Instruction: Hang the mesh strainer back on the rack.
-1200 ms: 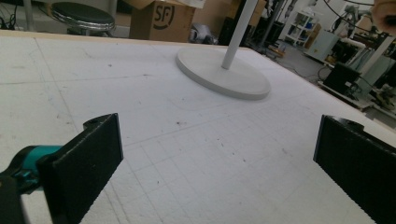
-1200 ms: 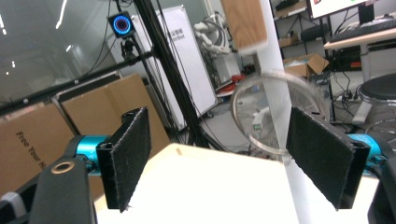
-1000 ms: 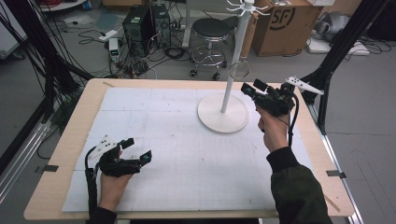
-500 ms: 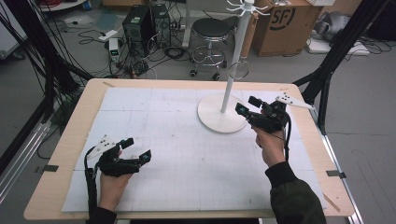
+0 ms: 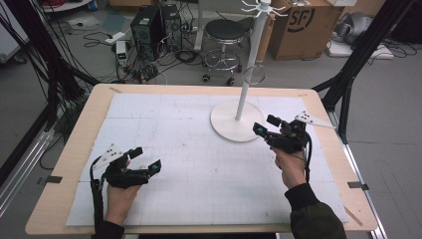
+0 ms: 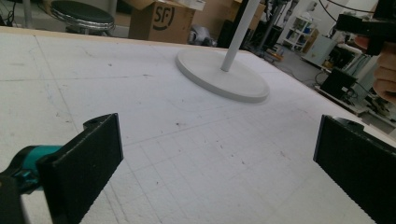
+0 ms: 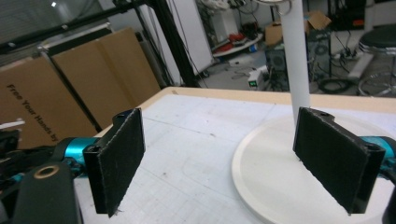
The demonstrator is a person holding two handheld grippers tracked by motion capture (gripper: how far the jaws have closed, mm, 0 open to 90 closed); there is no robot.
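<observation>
Right tool (image 5: 268,125) has dropped beside the stand base (image 5: 225,124); both tools gape empty.

Stand (image 5: 237,121) on mat (image 5: 199,164), far right.

"SF" is printed on the cardboard box (image 5: 306,27) at upper right; "Free Your Hands by" on the carton (image 7: 35,100) at left.
</observation>
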